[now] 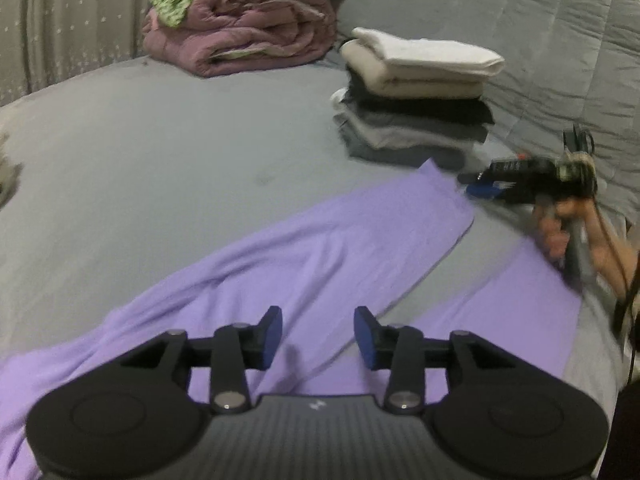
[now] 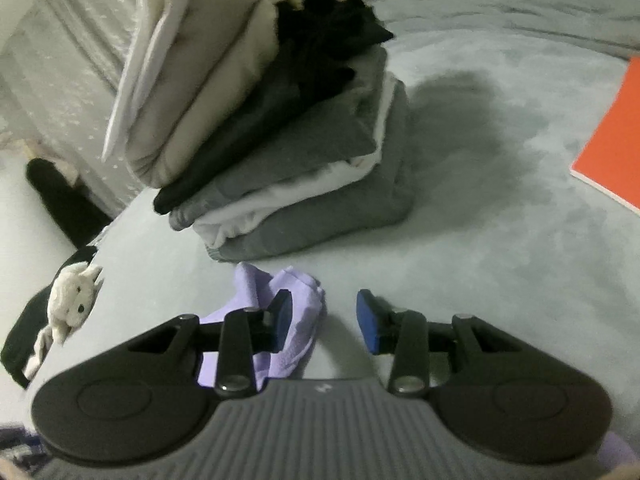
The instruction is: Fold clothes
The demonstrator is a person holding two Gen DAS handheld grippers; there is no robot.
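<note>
Left wrist view: left gripper (image 1: 318, 334) at 6 o'clock, fingers apart, empty, over lavender garment (image 1: 288, 264) spread on grey bedspread (image 1: 120, 168); folded clothes stack (image 1: 416, 92) at 1 o'clock; right gripper (image 1: 486, 186) at 3 o'clock, fingers blurred, cannot tell. Right wrist view: right gripper (image 2: 323, 322) fingers apart, bunched lavender garment (image 2: 296, 308) beside left finger; folded clothes stack (image 2: 280, 128) at 12 o'clock; plush toy (image 2: 74, 300) at 9 o'clock; orange sheet (image 2: 612, 136) at 3 o'clock.

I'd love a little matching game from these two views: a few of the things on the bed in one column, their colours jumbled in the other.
Things:
1. spread-out garment
2. rolled comforter
3. flat sheet at the right edge
4. top towel on the folded stack

Colours:
A. orange
B. white
C. lilac
D. mauve

Pairs: 1-C, 2-D, 3-A, 4-B
</note>
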